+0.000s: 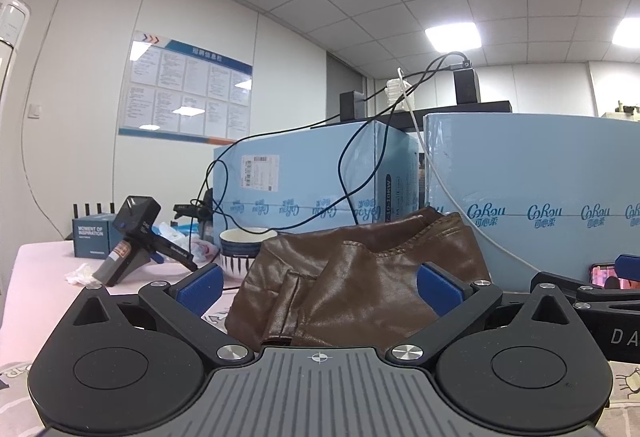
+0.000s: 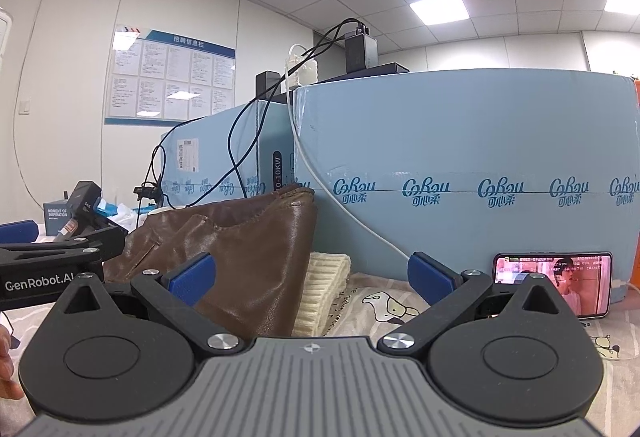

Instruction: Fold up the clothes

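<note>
A folded brown leather garment (image 1: 352, 277) lies in a heap on the table, straight ahead of my left gripper (image 1: 318, 287). That gripper is open, its blue pads (image 1: 200, 287) wide apart on either side of the heap with nothing pinched. In the right wrist view the same brown leather garment (image 2: 248, 261) sits left of centre, resting partly on a cream knitted piece (image 2: 322, 295). My right gripper (image 2: 312, 275) is open too, its left pad (image 2: 192, 275) in front of the leather. The left gripper's body (image 2: 52, 269) shows at the left edge there.
Two light blue cartons (image 2: 460, 177) stand close behind the clothes, with black and white cables (image 1: 348, 165) draped over them. A phone (image 2: 554, 283) with a lit screen leans on the right carton. A striped bowl (image 1: 242, 249), a camera on a stand (image 1: 132, 241) and crumpled tissue (image 1: 82, 273) sit at left.
</note>
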{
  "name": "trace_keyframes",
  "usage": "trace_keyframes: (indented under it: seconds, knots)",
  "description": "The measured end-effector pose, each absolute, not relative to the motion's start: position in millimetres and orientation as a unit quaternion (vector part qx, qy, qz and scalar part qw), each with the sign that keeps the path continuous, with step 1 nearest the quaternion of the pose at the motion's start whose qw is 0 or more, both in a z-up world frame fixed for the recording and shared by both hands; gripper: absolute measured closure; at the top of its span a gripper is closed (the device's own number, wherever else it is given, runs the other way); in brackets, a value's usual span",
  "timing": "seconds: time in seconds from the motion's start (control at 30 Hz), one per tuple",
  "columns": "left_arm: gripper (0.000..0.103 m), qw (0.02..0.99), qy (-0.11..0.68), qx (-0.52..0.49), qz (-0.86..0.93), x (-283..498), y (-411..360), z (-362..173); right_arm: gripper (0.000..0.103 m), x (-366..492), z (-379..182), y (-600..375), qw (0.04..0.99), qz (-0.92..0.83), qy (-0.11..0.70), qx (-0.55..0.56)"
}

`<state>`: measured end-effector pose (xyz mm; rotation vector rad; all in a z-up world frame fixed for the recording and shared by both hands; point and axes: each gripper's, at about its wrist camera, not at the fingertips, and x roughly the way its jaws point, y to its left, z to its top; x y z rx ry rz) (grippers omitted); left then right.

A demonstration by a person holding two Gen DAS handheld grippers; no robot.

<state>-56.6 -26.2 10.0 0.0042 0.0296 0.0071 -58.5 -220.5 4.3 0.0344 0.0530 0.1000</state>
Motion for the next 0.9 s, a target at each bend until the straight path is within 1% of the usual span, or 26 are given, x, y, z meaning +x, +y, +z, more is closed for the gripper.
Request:
trace_keyframes:
  seconds: [0.9]
  knots:
    - [0.0, 1.0, 0.023, -0.007, -0.006, -54.4, -24.8, 9.6, 0.0, -57.7, 3.8, -221.7, 0.998, 0.05, 0.03, 0.023]
